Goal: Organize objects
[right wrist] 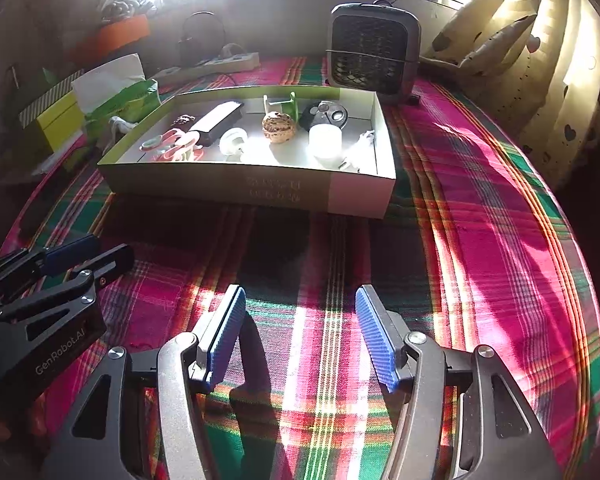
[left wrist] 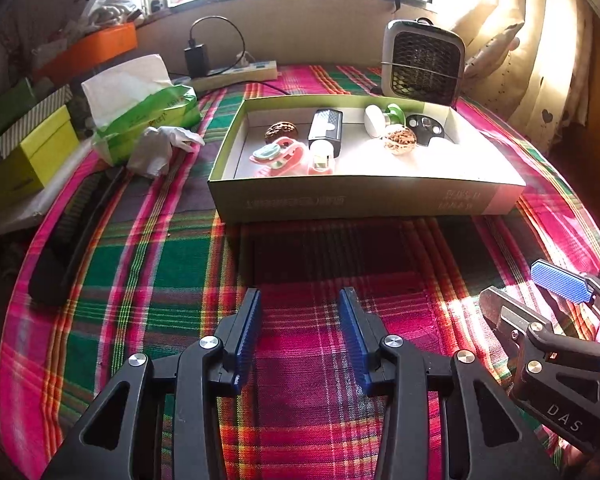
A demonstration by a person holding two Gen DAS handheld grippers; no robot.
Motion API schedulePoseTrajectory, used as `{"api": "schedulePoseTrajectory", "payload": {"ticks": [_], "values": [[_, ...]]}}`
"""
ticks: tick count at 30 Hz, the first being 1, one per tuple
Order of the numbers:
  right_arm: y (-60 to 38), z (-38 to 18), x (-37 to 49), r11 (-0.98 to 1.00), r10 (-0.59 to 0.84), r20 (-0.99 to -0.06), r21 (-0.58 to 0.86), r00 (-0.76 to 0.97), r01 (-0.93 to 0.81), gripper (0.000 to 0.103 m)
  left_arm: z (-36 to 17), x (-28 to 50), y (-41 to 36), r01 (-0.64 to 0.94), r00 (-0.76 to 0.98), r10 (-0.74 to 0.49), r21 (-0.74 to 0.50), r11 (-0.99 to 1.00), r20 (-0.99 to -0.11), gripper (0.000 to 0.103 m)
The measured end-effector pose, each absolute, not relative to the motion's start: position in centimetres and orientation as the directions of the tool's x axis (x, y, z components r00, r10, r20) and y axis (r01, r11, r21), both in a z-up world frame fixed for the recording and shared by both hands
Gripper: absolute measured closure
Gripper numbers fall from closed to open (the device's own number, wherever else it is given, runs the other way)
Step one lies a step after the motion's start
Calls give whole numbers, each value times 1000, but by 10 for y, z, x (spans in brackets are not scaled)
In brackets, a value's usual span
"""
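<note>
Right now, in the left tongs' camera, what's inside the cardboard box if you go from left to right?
Pink clip → black rectangular gadget → white oval case → speckled walnut → black round disc with holes.

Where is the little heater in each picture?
Left wrist view: the heater stands at the upper right, just behind the far right corner of the box.
Right wrist view: the heater stands at the top, a bit right of the middle, behind that same far right corner of the box.
Shared landmark: the box with small things in it, on the plaid cloth.
</note>
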State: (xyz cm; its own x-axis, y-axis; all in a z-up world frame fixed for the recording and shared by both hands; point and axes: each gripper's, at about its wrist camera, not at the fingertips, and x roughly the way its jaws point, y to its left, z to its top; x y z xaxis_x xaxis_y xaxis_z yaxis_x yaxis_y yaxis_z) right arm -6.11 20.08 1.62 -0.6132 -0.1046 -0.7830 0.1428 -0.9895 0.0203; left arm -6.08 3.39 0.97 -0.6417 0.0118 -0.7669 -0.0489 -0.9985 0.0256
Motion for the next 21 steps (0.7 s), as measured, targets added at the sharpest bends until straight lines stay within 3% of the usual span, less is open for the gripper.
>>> {"api": "schedulePoseTrajectory", "payload": {"ticks": [16,21], "values": [[203,14,-55,-993,-74,-785,-2,-616,121,32,9,-59,34,-38,-642,10,18,-999,-767,63],[205,13,-57,-994,-64,-789,-2,-612,106,25,9,-59,34,-38,-641,12,17,-999,-767,63]]}}
